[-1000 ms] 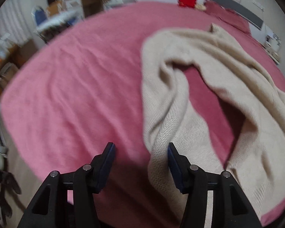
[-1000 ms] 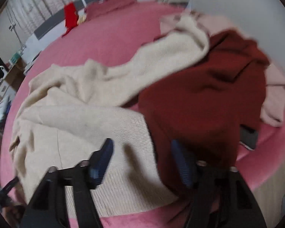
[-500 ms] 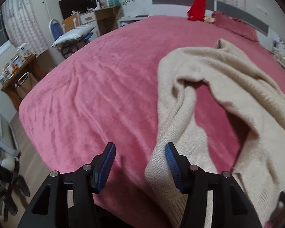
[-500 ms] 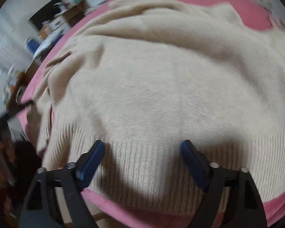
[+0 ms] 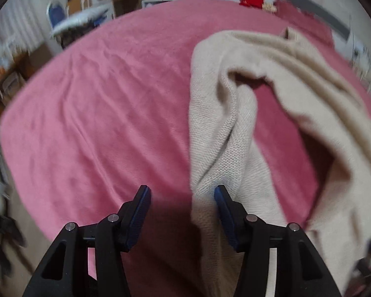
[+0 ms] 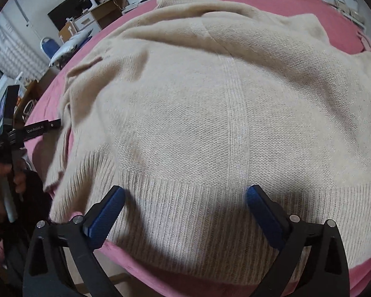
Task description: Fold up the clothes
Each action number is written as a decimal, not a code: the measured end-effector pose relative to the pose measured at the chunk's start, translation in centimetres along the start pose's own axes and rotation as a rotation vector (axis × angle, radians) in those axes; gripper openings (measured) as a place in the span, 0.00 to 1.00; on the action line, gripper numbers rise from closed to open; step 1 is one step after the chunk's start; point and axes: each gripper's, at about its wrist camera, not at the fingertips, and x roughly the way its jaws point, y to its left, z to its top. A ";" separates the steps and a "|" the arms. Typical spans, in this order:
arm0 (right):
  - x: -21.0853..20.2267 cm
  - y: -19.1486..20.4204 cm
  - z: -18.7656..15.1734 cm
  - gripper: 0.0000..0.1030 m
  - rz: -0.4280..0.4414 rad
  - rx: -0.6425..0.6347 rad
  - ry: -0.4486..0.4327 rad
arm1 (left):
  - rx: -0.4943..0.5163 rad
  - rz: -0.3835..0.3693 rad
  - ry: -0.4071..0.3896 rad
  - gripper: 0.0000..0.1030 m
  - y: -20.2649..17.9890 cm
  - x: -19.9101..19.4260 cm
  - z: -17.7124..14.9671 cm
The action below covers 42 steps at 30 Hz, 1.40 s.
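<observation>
A cream knitted sweater [image 6: 210, 104] lies spread on the pink plush bedspread [image 5: 99, 113], its ribbed hem [image 6: 190, 212] at the bed's near edge. The right gripper [image 6: 185, 198] hovers released, fingers wide over that hem, while the left gripper [image 5: 182, 194] is also released, its right finger [image 5: 226, 212] against a bunched sleeve fold [image 5: 220, 148]

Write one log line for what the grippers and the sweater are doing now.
left gripper: open, at sleeve | right gripper: open, over hem | beige sweater: unfolded on pink bed
</observation>
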 end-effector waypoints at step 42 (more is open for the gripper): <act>-1.6 -0.1 1.2 1.00 0.171 0.222 -0.036 | -0.080 0.552 -0.094 0.25 15.8 -0.5 12.8</act>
